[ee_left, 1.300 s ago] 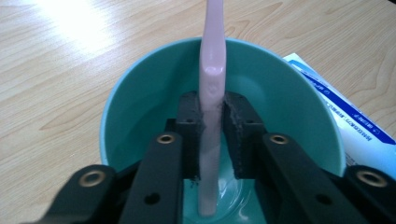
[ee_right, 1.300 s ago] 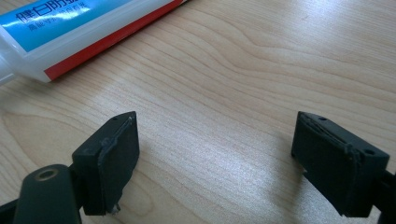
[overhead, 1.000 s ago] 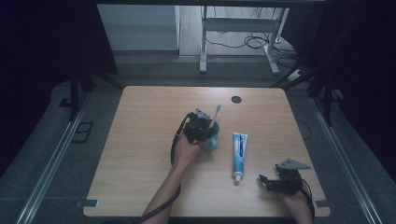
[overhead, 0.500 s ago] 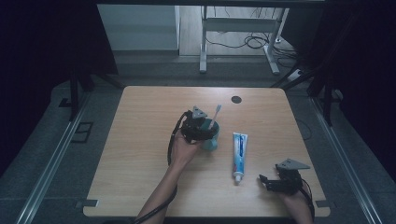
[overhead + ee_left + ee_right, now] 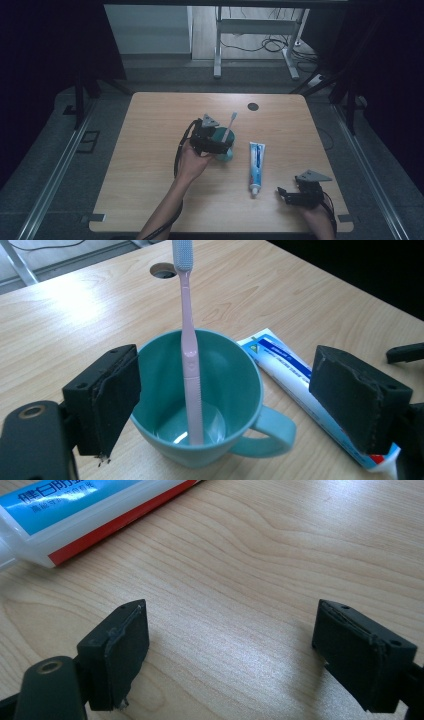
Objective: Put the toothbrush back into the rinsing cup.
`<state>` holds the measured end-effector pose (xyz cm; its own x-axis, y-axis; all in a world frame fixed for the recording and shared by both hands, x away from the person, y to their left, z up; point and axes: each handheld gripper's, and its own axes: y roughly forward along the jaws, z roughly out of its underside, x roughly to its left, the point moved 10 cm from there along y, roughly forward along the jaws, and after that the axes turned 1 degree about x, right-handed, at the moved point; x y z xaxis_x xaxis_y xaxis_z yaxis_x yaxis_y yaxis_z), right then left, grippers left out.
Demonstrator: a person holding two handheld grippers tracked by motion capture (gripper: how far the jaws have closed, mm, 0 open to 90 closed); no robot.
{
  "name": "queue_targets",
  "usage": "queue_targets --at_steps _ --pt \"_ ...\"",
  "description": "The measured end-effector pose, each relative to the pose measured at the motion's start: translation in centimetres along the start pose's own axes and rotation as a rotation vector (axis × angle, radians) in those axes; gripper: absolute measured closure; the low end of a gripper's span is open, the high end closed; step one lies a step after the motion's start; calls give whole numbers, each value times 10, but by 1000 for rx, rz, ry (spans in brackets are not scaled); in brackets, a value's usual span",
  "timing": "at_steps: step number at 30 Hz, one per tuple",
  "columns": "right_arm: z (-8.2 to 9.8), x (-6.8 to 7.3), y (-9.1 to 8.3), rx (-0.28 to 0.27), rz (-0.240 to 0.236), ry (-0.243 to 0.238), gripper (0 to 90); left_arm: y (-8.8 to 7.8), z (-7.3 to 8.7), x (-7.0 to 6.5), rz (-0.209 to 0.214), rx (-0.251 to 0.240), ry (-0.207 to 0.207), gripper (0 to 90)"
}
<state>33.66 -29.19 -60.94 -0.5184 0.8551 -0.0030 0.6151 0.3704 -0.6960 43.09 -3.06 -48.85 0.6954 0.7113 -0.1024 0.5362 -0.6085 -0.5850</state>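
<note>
A teal cup [image 5: 223,148] [image 5: 200,456] stands mid-table with a pink toothbrush [image 5: 229,126] [image 5: 189,350] upright in it, head up. My left gripper [image 5: 212,140] [image 5: 232,395] hovers just left of and above the cup. Its jaws have just been opening and now stand wide, with the cup and brush between the pads but untouched. A white and blue toothpaste tube [image 5: 256,161] [image 5: 285,371] [image 5: 75,510] lies flat to the right of the cup. My right gripper [image 5: 291,196] [image 5: 235,650] rests low near the front right, open over bare wood, close to the tube's cap end.
The wooden table [image 5: 150,165] has a round cable hole [image 5: 253,106] [image 5: 163,271] near its far edge. A metal desk frame [image 5: 220,45] and cables lie on the floor beyond. Dark drapes flank both sides.
My left gripper has opened and drawn slightly up and back from the cup, leaving the toothbrush standing in it. The right gripper has stayed put.
</note>
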Motion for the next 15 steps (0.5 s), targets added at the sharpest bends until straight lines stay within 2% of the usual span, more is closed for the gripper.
queue_targets --at_steps 7,15 --pt "0 0 0 0 0 0 149 -15 7 -1 5 -3 3 91" --pt "0 0 0 0 0 0 149 -26 22 2 2 9 1 33"
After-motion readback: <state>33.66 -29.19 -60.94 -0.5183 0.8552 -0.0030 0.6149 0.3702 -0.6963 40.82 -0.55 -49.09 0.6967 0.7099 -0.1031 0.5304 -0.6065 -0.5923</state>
